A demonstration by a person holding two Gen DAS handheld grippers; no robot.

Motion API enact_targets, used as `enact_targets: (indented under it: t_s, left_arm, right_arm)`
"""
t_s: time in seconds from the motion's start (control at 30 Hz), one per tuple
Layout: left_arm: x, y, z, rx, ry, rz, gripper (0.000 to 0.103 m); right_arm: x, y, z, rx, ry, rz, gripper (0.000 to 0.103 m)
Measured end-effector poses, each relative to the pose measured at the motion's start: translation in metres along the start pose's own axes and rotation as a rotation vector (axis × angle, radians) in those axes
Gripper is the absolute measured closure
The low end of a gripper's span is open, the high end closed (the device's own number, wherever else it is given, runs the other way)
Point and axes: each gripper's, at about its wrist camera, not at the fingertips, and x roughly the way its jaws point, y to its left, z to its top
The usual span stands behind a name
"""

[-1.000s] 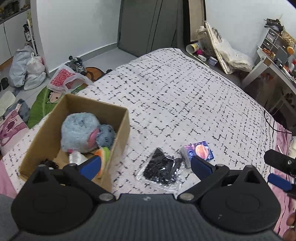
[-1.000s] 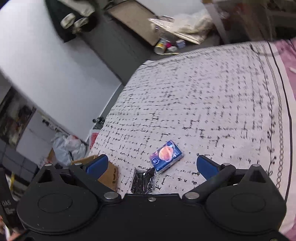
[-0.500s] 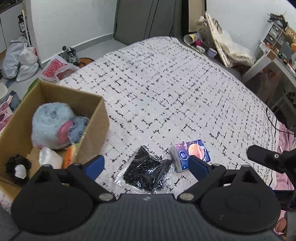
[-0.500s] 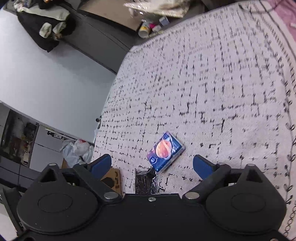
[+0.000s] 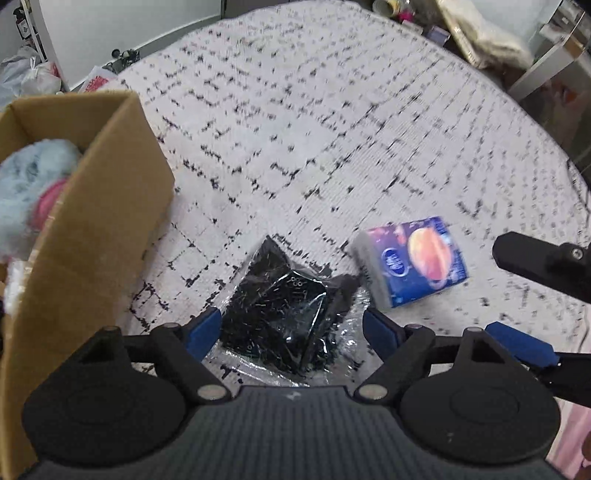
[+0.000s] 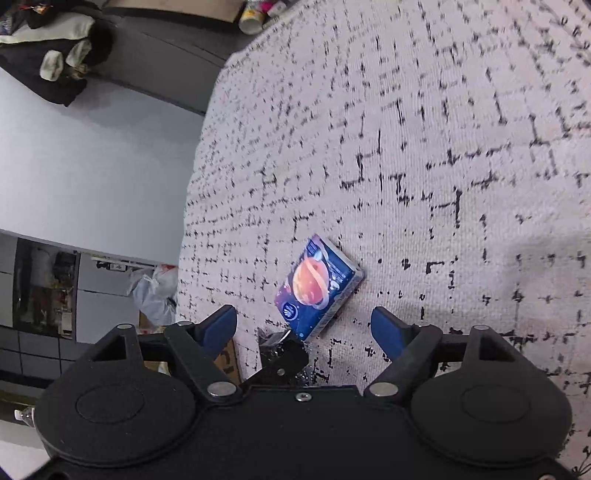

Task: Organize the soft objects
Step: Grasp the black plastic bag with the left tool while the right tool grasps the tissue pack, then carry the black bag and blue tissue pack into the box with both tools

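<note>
A clear bag of black soft material (image 5: pixel 288 314) lies on the bedspread (image 5: pixel 295 129), between the open fingers of my left gripper (image 5: pixel 291 328). A blue tissue pack with an orange planet print (image 5: pixel 413 262) lies just right of it, and also shows in the right wrist view (image 6: pixel 317 286). My right gripper (image 6: pixel 304 326) is open and empty just above the pack; it shows at the right edge of the left wrist view (image 5: pixel 532 302). A cardboard box (image 5: pixel 96 229) at left holds a blue and pink plush toy (image 5: pixel 26 188).
The bed edge runs along the far side, with plastic bags (image 5: pixel 33 77) on the floor beyond. A dark wardrobe (image 6: pixel 159 48) and a paper cup (image 6: pixel 253 16) stand past the bed. A desk (image 5: pixel 554 62) is at the far right.
Both grippers have moved down and forward toward the bed. The black bag now sits between my left fingers, and the tissue pack sits closer between my right fingers. Both stay open.
</note>
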Motion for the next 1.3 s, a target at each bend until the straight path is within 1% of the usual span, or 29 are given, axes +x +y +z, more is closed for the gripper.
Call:
enact_targets:
  t_s: [0.1,0.23,0.4,0.57,0.6,0.67,0.7,0.73,0.8,0.87,0.93,1.17,1.3]
  left_arm:
    - [0.008,-0.001,0.001,0.016,-0.009,0.017,0.019]
    - [0.013,-0.001,0.007,0.016,-0.008,0.013,0.020]
    - [0.013,0.000,0.011,0.010,-0.006,0.004,0.026]
    - [0.016,-0.001,0.015,0.030,-0.007,-0.007,0.033]
    - [0.016,-0.001,0.015,0.031,-0.006,-0.010,0.033]
    - [0.015,-0.001,0.015,0.037,-0.005,-0.013,0.038]
    - [0.015,-0.001,0.016,0.040,-0.005,-0.014,0.039]
    - [0.014,-0.001,0.015,0.042,-0.006,-0.014,0.041]
    - [0.012,-0.001,0.014,0.049,-0.005,-0.015,0.044]
    - [0.010,-0.001,0.014,0.050,0.000,-0.017,0.047]
    - [0.007,-0.001,0.014,0.049,0.003,-0.027,0.050]
    - [-0.017,-0.004,0.000,0.038,-0.016,-0.050,0.053]
    - [-0.039,-0.009,-0.002,0.054,-0.044,-0.048,0.053]
  right_arm:
    - [0.009,-0.002,0.003,0.003,0.016,-0.005,0.025]
    - [0.022,-0.008,0.009,0.031,0.030,-0.028,0.026]
    - [0.033,-0.008,0.014,0.037,0.031,-0.026,0.027]
    - [0.038,-0.007,0.016,0.027,0.016,-0.031,0.028]
    - [0.037,-0.008,0.017,0.032,0.009,-0.034,0.032]
    - [0.036,-0.009,0.018,0.033,-0.002,-0.059,0.045]
    - [0.036,-0.010,0.019,0.045,-0.005,-0.083,0.065]
    - [0.036,-0.013,0.019,0.067,-0.005,-0.097,0.079]
    - [0.031,-0.020,0.018,0.103,-0.010,-0.080,0.082]
    - [0.024,-0.016,0.016,0.068,-0.039,-0.099,0.085]
    - [0.016,-0.013,0.014,0.049,-0.060,-0.092,0.087]
    - [-0.004,-0.010,0.006,0.015,-0.095,-0.070,0.089]
    - [-0.014,-0.011,0.001,0.005,-0.104,-0.062,0.089]
